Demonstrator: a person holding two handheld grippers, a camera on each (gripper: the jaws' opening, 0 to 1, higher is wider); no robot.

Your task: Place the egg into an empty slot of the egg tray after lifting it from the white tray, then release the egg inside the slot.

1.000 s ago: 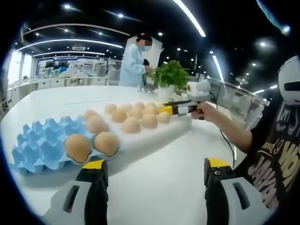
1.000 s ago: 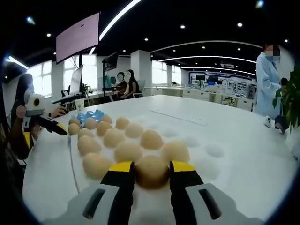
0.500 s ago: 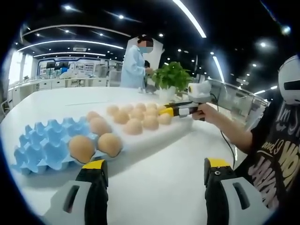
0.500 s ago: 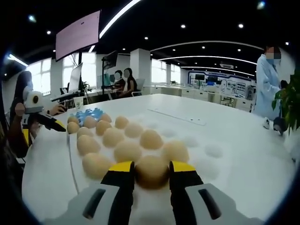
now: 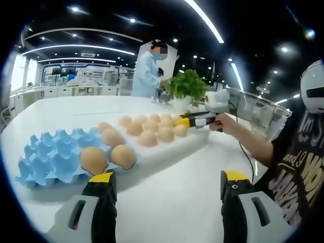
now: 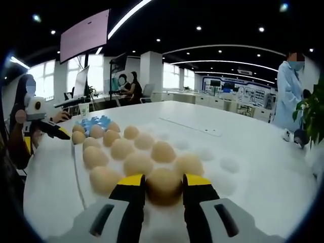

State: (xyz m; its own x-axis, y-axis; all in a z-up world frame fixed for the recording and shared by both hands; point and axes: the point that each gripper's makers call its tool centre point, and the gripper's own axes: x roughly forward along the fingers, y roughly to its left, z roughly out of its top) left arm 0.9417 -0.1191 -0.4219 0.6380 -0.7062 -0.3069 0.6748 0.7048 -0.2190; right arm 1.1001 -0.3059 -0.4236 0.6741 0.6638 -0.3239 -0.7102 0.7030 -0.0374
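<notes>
Little has shifted — right tool (image 6: 163, 188) remains clamped on egg (image 6: 163, 184) over white tray (image 6: 223, 178), ready to lift; left tool (image 5: 167, 186) gapes, idle.

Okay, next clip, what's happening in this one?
A person is moving eggs from a white tray to a blue egg tray. The right hand-held gripper is closed on an egg at the near edge of the white tray, apparently not yet carried off. The left hand-held gripper hangs open and empty above the table. The blue tray holds a few eggs already, with many slots free.
</notes>
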